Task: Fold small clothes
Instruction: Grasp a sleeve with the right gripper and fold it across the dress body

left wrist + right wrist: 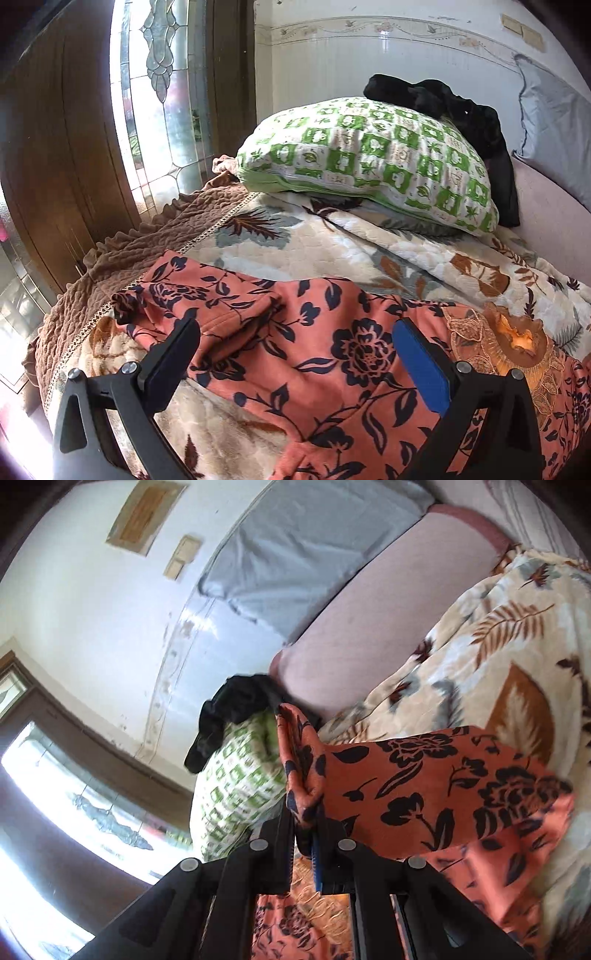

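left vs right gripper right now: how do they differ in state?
The left gripper is open, its fingers spread over the orange floral garment and clamping nothing; the right gripper is shut on a bunched edge of that garment. The left looks across the garment lying on the bed; the right has its part lifted off the floral blanket. Both are black two-finger grippers with a blue pad, working the same garment.

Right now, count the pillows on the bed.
2. The green-patterned pillow lies on the floral quilt, under a black garment; the grey pillow leans on the wall. Others may be hidden.
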A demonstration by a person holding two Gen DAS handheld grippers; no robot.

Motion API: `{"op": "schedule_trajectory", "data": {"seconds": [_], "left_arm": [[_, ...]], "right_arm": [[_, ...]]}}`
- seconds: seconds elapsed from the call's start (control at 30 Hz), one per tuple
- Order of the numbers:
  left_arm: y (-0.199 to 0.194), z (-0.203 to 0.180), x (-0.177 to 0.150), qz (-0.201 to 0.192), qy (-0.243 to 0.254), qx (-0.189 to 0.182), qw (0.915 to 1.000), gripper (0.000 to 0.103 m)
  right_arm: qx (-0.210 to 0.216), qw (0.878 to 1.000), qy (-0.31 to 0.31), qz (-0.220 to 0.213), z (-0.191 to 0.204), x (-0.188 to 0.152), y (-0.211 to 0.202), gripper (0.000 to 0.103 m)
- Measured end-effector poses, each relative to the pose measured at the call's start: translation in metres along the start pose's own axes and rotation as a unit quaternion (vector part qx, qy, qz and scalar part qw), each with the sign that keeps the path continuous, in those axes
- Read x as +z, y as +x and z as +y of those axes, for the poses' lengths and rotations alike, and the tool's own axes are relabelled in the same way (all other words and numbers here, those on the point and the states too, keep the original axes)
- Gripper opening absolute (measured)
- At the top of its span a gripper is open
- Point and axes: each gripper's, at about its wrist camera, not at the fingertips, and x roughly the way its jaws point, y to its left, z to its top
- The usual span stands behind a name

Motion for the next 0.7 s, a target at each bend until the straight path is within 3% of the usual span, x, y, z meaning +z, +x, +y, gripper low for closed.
{"op": "schedule_trajectory", "data": {"seconds": [0.23, 0.33, 0.43, 0.5, 0.53, 0.57, 0.7], "left_arm": [[0.012, 0.053, 0.007, 0.021, -0.043, 0.021, 0.9986, 0.103], [0.018, 0.068, 0.008, 0.031, -0.058, 0.027, 0.9975, 0.103], [0.022, 0.077, 0.009, 0.038, -0.072, 0.027, 0.9963, 0.103], [0.023, 0.078, 0.009, 0.041, -0.077, 0.026, 0.9958, 0.103], [0.023, 0.078, 0.009, 0.042, -0.079, 0.023, 0.9957, 0.103], [0.023, 0.077, 0.009, 0.042, -0.078, 0.021, 0.9958, 0.103], [0.023, 0.066, 0.010, 0.043, -0.068, 0.020, 0.9965, 0.103]], "right_arm": [[0.041, 0.993, 0.007, 0.107, 0.046, -0.108, 0.101, 0.008], [0.055, 0.987, 0.019, 0.151, 0.058, -0.156, 0.138, 0.008], [0.049, 0.976, 0.031, 0.210, 0.059, -0.195, 0.165, 0.014], [0.038, 0.967, 0.034, 0.250, 0.056, -0.210, 0.178, 0.034], [0.045, 0.962, 0.035, 0.268, 0.054, -0.214, 0.180, 0.069], [0.056, 0.958, 0.036, 0.277, 0.051, -0.217, 0.178, 0.095], [0.068, 0.971, -0.011, 0.231, 0.046, -0.199, 0.143, 0.097]]}}
